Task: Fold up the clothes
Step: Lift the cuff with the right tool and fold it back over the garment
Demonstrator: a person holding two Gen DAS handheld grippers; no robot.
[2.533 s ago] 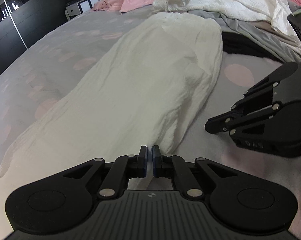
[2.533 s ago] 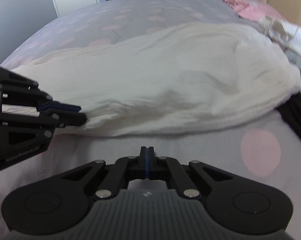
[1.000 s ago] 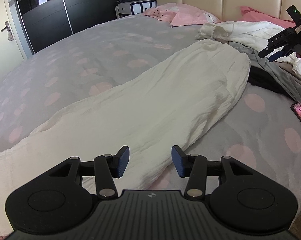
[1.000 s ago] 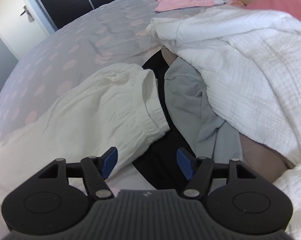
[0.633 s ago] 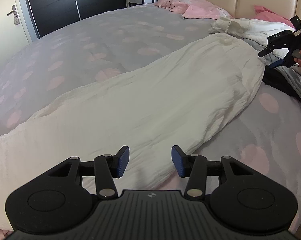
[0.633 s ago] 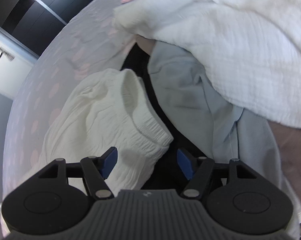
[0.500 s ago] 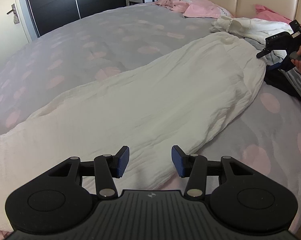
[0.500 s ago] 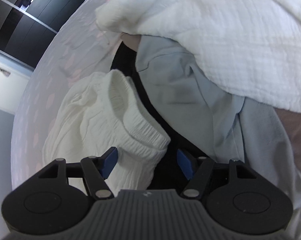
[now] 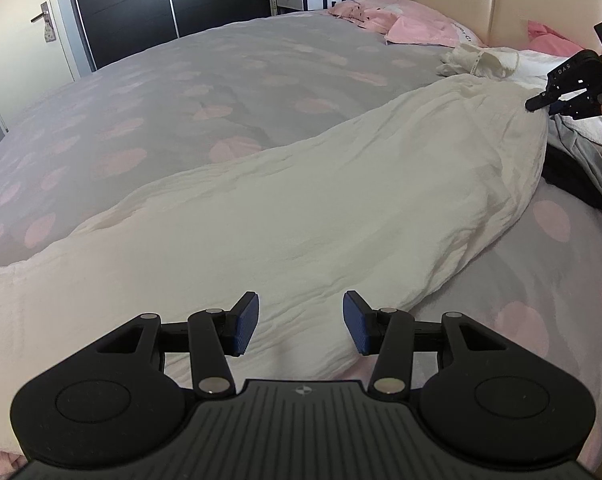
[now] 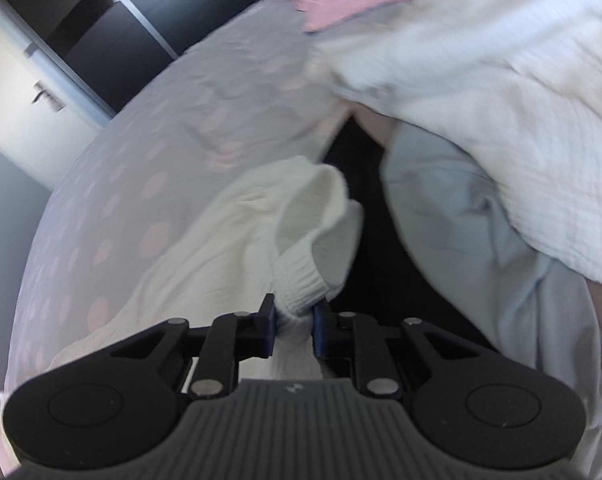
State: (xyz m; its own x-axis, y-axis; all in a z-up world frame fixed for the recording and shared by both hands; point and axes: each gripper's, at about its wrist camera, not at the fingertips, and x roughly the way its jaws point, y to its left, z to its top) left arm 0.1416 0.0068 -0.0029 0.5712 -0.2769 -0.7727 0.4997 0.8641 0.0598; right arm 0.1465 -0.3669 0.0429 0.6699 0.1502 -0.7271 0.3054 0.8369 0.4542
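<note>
Trousers (image 9: 309,208) of white crinkled cloth lie stretched long across the grey bed (image 9: 181,92) with pink dots, seemingly doubled leg on leg; their elastic waistband (image 10: 301,276) is at the far end, near the headboard. The right gripper (image 10: 294,322) has its jaws clamped on this waistband, and the cloth there stands up a little from the bed; the left gripper (image 9: 299,322) hovers over the near end with its jaws wide apart, holding nothing. To do this step well, I judge the right hand should keep the band low and carry it straight along the length, so the edges meet evenly; the left should pin the near end, since such light cloth slides easily. I count one pair of white trousers and two grippers; beside the waistband lie one more white garment (image 10: 501,92), one pale grey piece (image 10: 453,216) and one black piece (image 10: 369,240); pink cloth (image 9: 413,28) lies by the headboard.
</note>
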